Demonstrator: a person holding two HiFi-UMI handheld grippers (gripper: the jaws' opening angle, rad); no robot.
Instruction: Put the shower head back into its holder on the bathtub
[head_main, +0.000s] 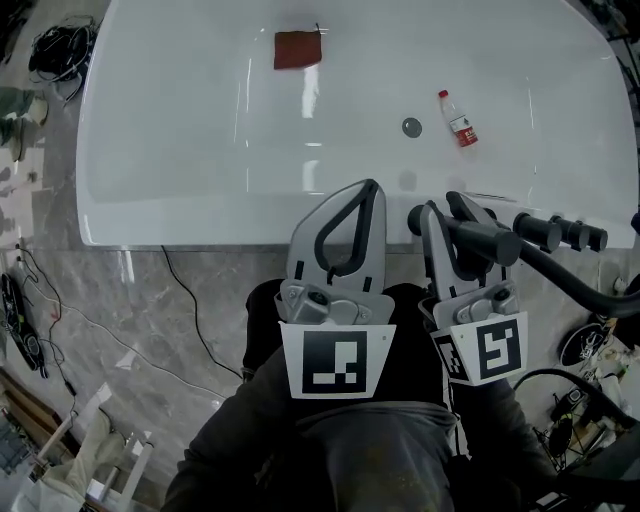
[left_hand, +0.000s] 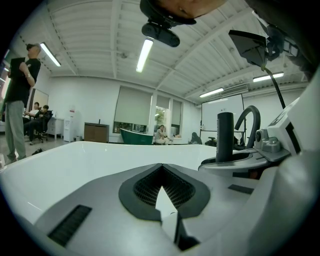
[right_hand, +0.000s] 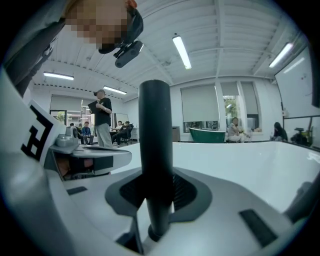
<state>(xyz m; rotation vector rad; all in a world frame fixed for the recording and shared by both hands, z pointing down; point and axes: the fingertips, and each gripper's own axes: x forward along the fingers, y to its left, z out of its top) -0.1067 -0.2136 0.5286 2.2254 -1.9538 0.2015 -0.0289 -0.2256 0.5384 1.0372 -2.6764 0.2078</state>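
Note:
My right gripper (head_main: 440, 212) is shut on the black shower head handle (head_main: 482, 240), just above the near rim of the white bathtub (head_main: 180, 215). In the right gripper view the handle (right_hand: 156, 150) stands as a dark cylinder clamped between the pads, with the gripper (right_hand: 157, 202) closed round it. A black hose (head_main: 580, 282) trails off from it to the right. My left gripper (head_main: 366, 192) hangs beside it to the left, shut and empty; its pads (left_hand: 150, 187) meet with nothing between them. I cannot make out the holder.
In the tub lie a red cloth (head_main: 298, 49), a small bottle with a red cap (head_main: 458, 118) and the drain (head_main: 411, 127). Black tap fittings (head_main: 565, 232) sit at the right of the rim. Cables (head_main: 190, 320) run over the marble floor. People stand far off (left_hand: 19, 100).

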